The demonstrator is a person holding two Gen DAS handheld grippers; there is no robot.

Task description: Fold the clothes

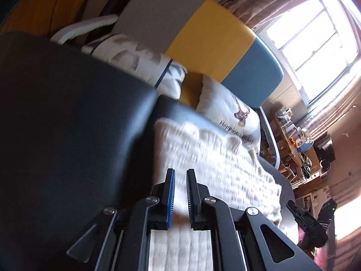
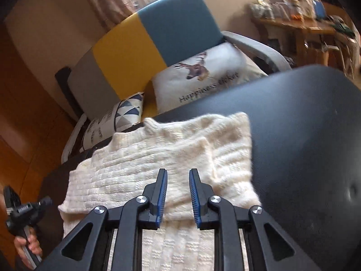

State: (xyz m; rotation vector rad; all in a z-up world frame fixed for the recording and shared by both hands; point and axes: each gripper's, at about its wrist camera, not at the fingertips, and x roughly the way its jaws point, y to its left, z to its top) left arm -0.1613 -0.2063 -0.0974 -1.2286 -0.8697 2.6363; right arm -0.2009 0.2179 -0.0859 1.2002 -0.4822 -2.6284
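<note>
Black padded surface carries a cream knit sweater, its long axis running away from both pairs of tongs, which hang over its near end. Right tongs and left tongs both stand parted, gripping nothing. Only the right view shows a folded-over flap (perhaps a sleeve); the left is blurred.

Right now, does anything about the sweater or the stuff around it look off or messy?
Nothing spilled or damaged. The cream knit sweater lies on the black padded surface, unevenly folded with one flap overlapping at an angle. Both claws, left and right, are open above it. The deer cushion leans against the sofa.
</note>
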